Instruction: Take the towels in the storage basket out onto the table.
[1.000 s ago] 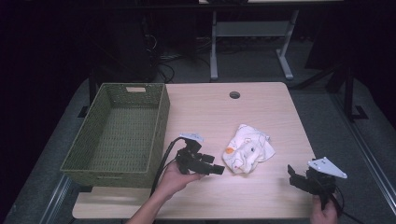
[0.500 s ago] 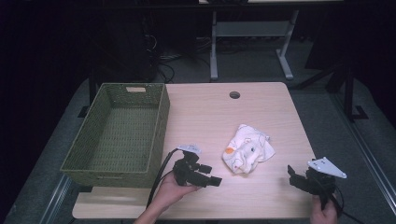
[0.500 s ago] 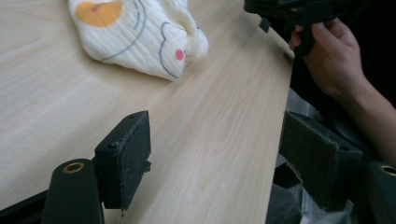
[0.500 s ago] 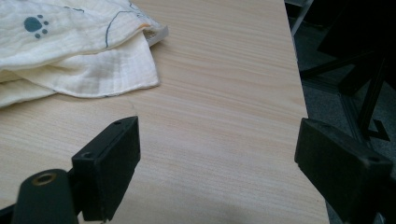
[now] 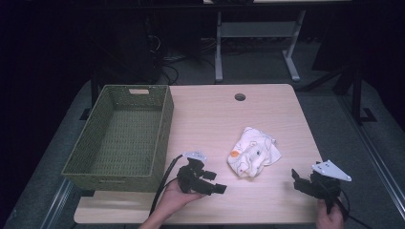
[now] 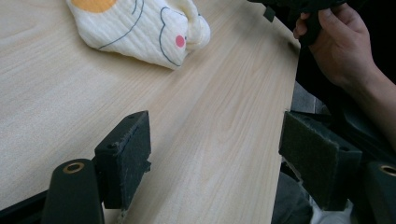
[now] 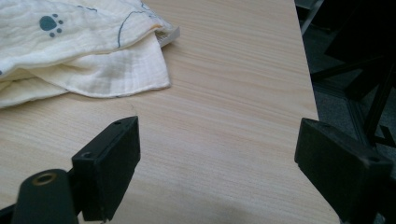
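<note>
Two claws rest low over a pale wooden worktop point(image 5: 200, 114), each held in one of a person's hands, with a crumpled cream cloth point(image 5: 253, 151) lying between them and slightly farther from the person. On the clock face of the high view, the cloth sits just right of the worktop's centre, toward four o'clock, clear of the woven green basket point(image 5: 160, 138) that stands along the nine o'clock edge. From the left claw point(image 5: 212, 183) the cloth lies toward one o'clock, near but apart; from the right claw point(image 5: 297, 181) it lies toward ten o'clock, somewhat farther off. The left one looks the nearer of the two, so it seems better placed for a reach. The cloth's long axis runs roughly from its seven o'clock end, printed with an orange patch, to its one o'clock end, where looser folds spread out. In the left gripper view, the left claw point(image 6: 215, 161) is released, its padded jaws wide apart over bare wood, touching nothing, with the cloth point(image 6: 140, 25) ahead at eleven o'clock. In the right gripper view, the right claw point(image 7: 233, 168) is likewise spread wide and empty, with the cloth point(image 7: 79, 51), showing a small blue paw print, ahead at ten o'clock.
</note>
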`<action>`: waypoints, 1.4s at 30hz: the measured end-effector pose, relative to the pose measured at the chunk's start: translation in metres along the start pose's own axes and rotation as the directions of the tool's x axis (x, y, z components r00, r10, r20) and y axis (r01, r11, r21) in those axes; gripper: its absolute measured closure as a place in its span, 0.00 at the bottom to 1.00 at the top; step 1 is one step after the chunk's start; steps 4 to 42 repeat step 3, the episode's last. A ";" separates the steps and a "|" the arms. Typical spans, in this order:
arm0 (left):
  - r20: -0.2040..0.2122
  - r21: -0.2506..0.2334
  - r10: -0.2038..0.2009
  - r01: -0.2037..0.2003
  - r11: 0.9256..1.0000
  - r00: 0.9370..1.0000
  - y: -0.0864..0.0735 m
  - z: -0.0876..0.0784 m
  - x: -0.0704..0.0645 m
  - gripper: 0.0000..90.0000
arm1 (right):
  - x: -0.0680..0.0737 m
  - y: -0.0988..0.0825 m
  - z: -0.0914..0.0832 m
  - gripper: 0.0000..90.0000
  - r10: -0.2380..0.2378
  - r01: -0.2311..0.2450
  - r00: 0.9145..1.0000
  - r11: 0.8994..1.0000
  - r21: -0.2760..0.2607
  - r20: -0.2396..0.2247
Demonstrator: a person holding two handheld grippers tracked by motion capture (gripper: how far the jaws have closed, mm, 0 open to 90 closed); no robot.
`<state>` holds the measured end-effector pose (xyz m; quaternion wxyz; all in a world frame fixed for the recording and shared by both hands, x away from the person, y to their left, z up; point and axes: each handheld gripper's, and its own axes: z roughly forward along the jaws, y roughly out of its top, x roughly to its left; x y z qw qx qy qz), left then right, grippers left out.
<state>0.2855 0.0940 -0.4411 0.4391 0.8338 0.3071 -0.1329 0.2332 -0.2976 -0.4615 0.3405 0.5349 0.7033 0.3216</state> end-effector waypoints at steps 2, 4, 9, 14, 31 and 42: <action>0.002 -0.001 0.002 -0.002 1.000 1.000 0.000 0.000 0.000 0.27 | 0.001 0.000 0.001 0.15 0.000 0.000 1.000 1.000 0.001 -0.002; 0.001 0.000 0.000 0.000 1.000 1.000 0.000 0.000 0.001 0.27 | 0.001 0.000 0.001 0.15 -0.005 0.005 1.000 1.000 0.003 -0.003; 0.001 0.000 0.000 0.000 1.000 1.000 0.000 0.000 0.001 0.27 | 0.001 0.000 0.001 0.15 -0.005 0.005 1.000 1.000 0.003 -0.003; 0.001 0.000 0.000 0.000 1.000 1.000 0.000 0.000 0.001 0.27 | 0.001 0.000 0.001 0.15 -0.005 0.005 1.000 1.000 0.003 -0.003; 0.001 0.000 0.000 0.000 1.000 1.000 0.000 0.000 0.001 0.27 | 0.001 0.000 0.001 0.15 -0.005 0.005 1.000 1.000 0.003 -0.003; 0.001 0.000 0.000 0.000 1.000 1.000 0.000 0.000 0.001 0.27 | 0.001 0.000 0.001 0.15 -0.005 0.005 1.000 1.000 0.003 -0.003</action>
